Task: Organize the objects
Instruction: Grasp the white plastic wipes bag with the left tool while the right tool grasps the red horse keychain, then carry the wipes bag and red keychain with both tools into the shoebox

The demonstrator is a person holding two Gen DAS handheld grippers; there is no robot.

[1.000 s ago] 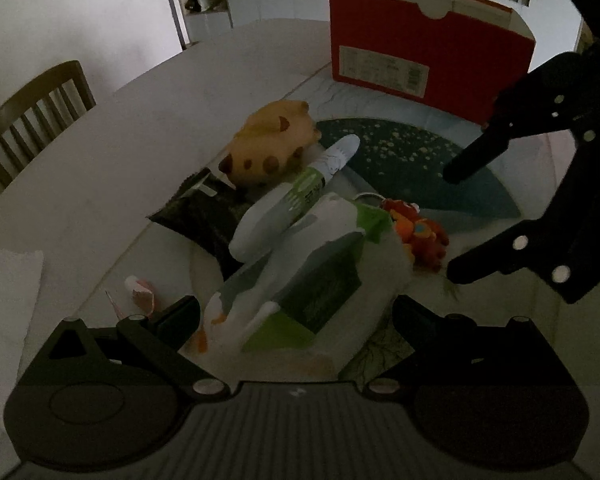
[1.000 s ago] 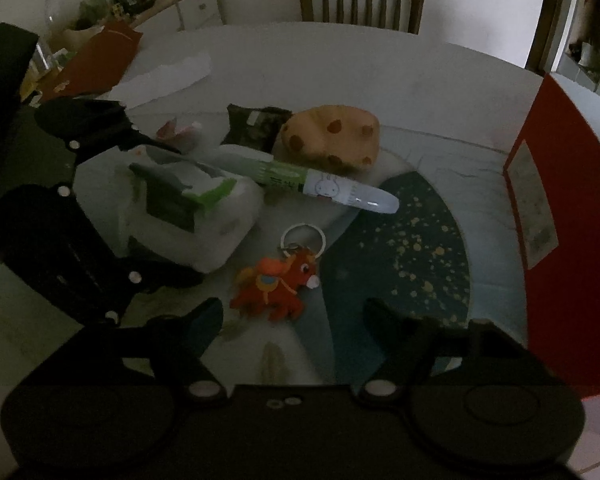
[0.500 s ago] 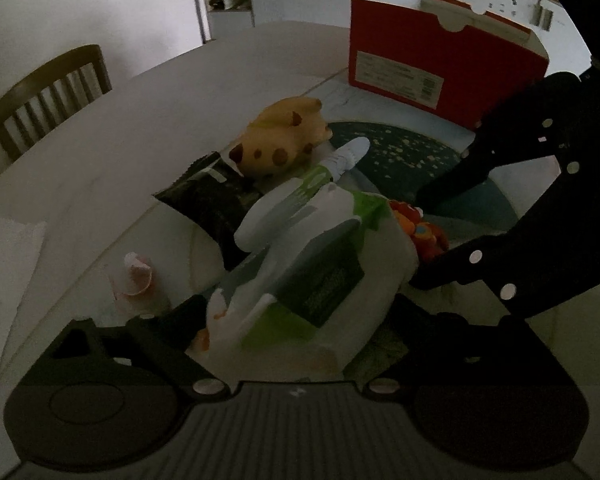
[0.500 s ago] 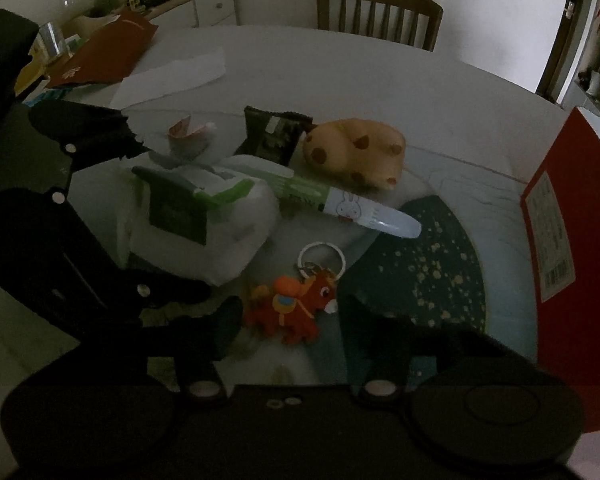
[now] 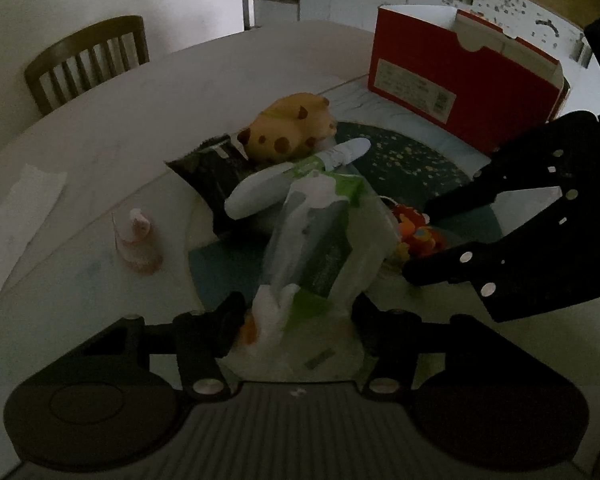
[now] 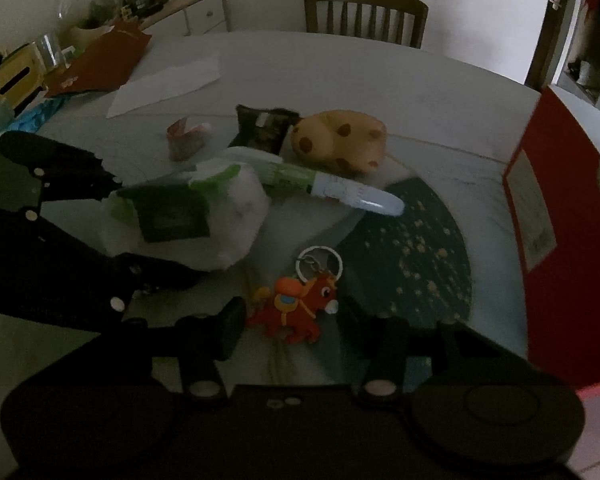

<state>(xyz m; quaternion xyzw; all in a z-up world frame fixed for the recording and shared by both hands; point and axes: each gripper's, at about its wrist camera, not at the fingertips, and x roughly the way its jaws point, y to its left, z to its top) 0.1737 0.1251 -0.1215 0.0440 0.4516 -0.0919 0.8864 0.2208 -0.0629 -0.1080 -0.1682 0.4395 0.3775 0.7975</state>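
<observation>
Wipes pack [image 5: 324,248] between closing left gripper [image 5: 296,316]; right gripper [image 6: 296,320] closing around horse keychain [image 6: 296,308].

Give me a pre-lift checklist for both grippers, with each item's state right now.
1. Left gripper around the white tissue pack: ok, jaws closing on its sides.
2. Firm grip on that pack: cannot tell.
3. Right gripper astride the red horse keychain: ok, jaws closing.
4. Pads pressing the keychain: cannot tell.
5. White-green tube clear of the pack: not ok, it lies against the pack's far edge.
6. Red box open on top: ok.
</observation>
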